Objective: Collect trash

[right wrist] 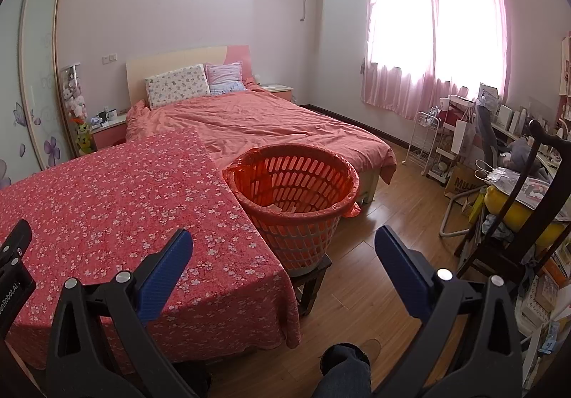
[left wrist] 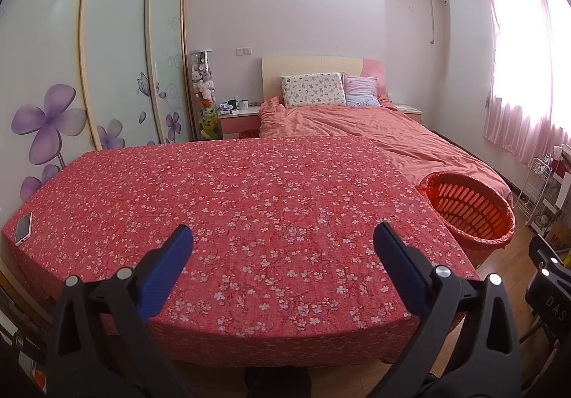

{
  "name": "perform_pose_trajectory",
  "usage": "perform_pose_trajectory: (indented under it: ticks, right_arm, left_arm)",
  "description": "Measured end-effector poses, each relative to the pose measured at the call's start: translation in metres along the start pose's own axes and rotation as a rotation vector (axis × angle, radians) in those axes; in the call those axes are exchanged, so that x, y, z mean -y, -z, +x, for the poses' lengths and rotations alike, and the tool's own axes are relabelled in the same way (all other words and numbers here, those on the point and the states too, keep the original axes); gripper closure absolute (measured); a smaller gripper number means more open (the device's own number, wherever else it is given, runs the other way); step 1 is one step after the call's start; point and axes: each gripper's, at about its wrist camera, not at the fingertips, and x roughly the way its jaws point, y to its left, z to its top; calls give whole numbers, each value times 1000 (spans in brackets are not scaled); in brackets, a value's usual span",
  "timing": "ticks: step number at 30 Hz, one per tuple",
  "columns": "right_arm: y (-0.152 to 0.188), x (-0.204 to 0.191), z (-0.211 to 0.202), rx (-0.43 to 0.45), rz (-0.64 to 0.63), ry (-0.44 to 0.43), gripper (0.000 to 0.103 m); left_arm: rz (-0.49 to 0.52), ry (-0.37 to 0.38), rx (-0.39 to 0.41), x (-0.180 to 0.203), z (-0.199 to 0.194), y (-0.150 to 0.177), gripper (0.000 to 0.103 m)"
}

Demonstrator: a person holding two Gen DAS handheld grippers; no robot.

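An orange slatted basket (right wrist: 296, 191) lined with an orange bag stands on a small dark stool (right wrist: 314, 276) at the right end of the table. A pale scrap lies in its bottom (right wrist: 274, 208). The basket also shows in the left wrist view (left wrist: 471, 208). My left gripper (left wrist: 282, 241) is open and empty above the near part of the table (left wrist: 249, 191), which is covered with a red flowered cloth. My right gripper (right wrist: 282, 244) is open and empty, over the table's right corner and in front of the basket. No loose trash shows on the cloth.
A phone (left wrist: 23, 228) lies on the table's far left corner. A bed (right wrist: 271, 126) with a salmon cover stands behind the table. A wardrobe (left wrist: 117, 48) is at the left. A chair (right wrist: 528, 205), a white rack (right wrist: 424, 141) and clutter fill the right side.
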Motion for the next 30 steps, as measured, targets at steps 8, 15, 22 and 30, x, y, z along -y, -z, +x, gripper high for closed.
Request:
perform_pose_trajectory:
  ticks: [8, 15, 22, 30]
  right_arm:
    - [-1, 2, 1, 2, 2, 4, 2]
    - [-1, 1, 1, 2, 3, 4, 2]
    - [-1, 2, 1, 2, 2, 4, 2]
    - [-1, 2, 1, 2, 2, 4, 2]
  left_arm:
    - [0, -1, 0, 0, 0, 1, 4]
    - [0, -1, 0, 1, -1, 1, 4]
    - [-1, 0, -1, 0, 0, 2, 4]
    - [-1, 1, -2, 1, 0, 2, 4]
